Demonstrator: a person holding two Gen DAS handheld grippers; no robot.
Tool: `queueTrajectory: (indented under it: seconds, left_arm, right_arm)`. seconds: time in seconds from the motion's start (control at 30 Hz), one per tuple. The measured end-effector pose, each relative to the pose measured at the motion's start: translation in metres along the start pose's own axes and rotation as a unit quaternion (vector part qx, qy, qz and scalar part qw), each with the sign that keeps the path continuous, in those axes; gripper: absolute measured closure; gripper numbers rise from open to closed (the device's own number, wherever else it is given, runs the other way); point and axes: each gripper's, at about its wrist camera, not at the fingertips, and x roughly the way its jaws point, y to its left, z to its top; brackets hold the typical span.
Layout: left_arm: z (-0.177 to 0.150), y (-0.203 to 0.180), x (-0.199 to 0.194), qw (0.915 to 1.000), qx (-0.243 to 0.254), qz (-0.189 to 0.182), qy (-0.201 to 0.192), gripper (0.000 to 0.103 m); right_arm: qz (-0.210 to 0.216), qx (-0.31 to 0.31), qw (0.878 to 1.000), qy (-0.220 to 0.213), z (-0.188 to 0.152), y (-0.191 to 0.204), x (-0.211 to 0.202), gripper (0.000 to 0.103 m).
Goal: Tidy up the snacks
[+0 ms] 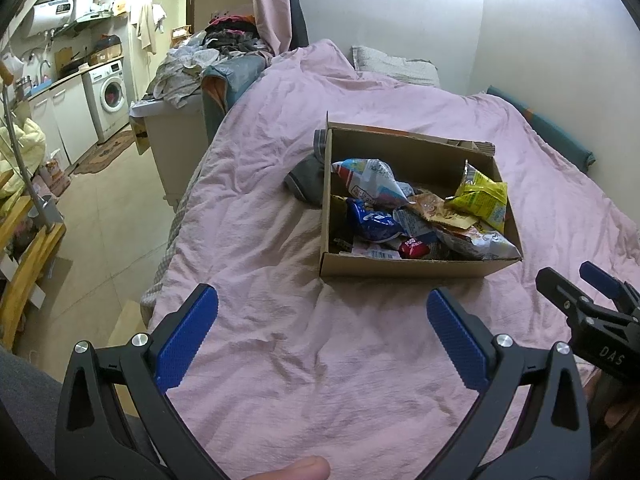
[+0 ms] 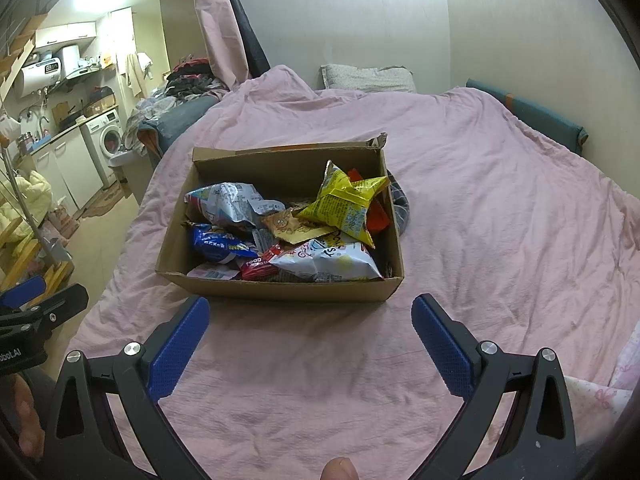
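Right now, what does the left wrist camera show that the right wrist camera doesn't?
Only the left wrist view shows the right claw at its edge and the grey cloth lying clear beside the box. Only the right wrist view shows the red packet behind the yellow bag. Both show the cardboard box of snacks on the pink bedspread.

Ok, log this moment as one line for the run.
left claw open, empty | right claw open, empty | snacks piled in cardboard box | box on pink bedcover
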Motion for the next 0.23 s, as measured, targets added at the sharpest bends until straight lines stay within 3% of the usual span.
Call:
queueTrajectory:
  seconds: [0.23]
  left_arm:
    - [-0.0004,0.0000,0.0001,1.0000,0.000,-0.002,-0.002,0.000]
  right_arm:
    - [0.001,0.003,1.000,-0.002,-0.0004,-0.0005,-0.0008,0.000]
